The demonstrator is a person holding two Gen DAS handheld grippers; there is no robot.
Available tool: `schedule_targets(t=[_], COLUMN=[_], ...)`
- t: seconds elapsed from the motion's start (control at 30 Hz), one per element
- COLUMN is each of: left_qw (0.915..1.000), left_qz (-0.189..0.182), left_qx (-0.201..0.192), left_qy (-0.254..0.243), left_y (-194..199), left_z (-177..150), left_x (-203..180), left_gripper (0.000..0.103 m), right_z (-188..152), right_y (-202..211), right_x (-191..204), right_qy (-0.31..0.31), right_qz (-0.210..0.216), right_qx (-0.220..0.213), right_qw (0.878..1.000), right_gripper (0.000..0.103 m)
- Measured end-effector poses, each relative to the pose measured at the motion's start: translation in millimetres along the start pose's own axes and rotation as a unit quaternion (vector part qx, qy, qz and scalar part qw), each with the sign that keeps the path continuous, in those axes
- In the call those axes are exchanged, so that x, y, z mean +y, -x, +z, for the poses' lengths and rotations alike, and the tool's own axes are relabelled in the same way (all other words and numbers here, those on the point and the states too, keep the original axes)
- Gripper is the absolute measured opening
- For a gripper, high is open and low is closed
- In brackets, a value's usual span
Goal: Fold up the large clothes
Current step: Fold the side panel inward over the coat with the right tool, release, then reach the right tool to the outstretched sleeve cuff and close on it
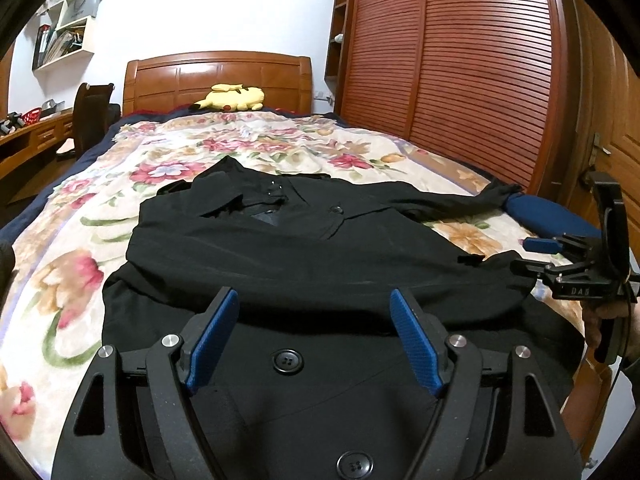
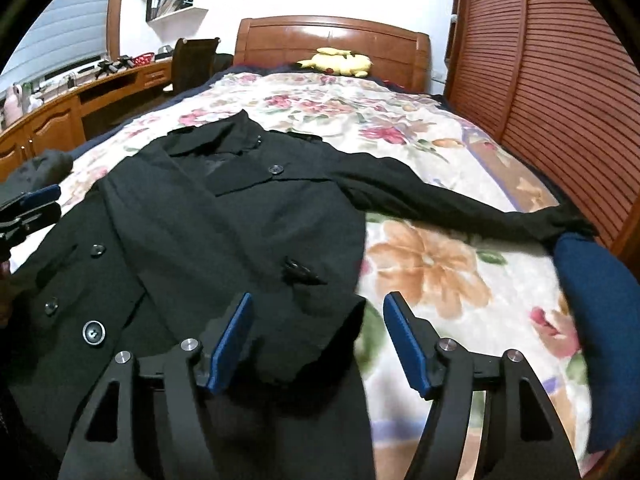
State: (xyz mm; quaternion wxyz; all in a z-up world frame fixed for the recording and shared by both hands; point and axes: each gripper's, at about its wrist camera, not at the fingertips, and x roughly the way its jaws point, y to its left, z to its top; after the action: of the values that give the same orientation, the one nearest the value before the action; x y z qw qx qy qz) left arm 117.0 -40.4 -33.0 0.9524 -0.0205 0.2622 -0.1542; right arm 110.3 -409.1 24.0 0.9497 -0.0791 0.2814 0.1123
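On the bed: a flowery blanket (image 1: 120, 208) covers the bed, with a yellow soft toy (image 1: 234, 98) by the wooden headboard (image 1: 218, 80).
Room: a brown slatted wardrobe (image 1: 460, 60) stands on one side, a desk (image 2: 60, 108) and white shelves (image 1: 66, 20) on the other.
Coat: the black coat (image 1: 280, 248) lies flat on the blanket, one sleeve (image 2: 460, 200) stretched out sideways.
Left gripper (image 1: 314, 312): fingers spread wide, just over the coat's front near a button (image 1: 286, 361), holding nothing.
Right gripper (image 2: 318, 314): fingers spread apart over the coat's side edge, not pinching it.
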Motion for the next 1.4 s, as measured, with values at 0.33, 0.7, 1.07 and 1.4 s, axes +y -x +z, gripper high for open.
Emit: schedule_targets(t=[0.33, 0.7, 1.07, 1.4], left_qw=[1.0, 1.0, 0.9996, 0.9989], left_qz=[0.001, 0.0, -0.002, 0.003], left_qx=[0.001, 0.005, 0.021, 0.044], left_qy=[-0.001, -0.006, -0.019, -0.017], left_y=[-1, -11, -24, -32], left_z=[0, 0, 1, -4], left_x=[1, -5, -13, -14], left_gripper=[0.079, 0.079, 0.079, 0.079], right_z=[11, 29, 60, 69], right_y=[-12, -65, -132, -171], right_x=[-2, -82, -155, -171], right_qy=[0.01, 0.004, -0.016, 0.012], right_qz=[0.009, -0.076, -0.14, -0.153], right_qx=[0.0, 0.019, 0.058, 0.074], right_qw=[1.0, 0.997, 0.988, 0.985], right_gripper=[0.069, 0.069, 0.069, 0.069])
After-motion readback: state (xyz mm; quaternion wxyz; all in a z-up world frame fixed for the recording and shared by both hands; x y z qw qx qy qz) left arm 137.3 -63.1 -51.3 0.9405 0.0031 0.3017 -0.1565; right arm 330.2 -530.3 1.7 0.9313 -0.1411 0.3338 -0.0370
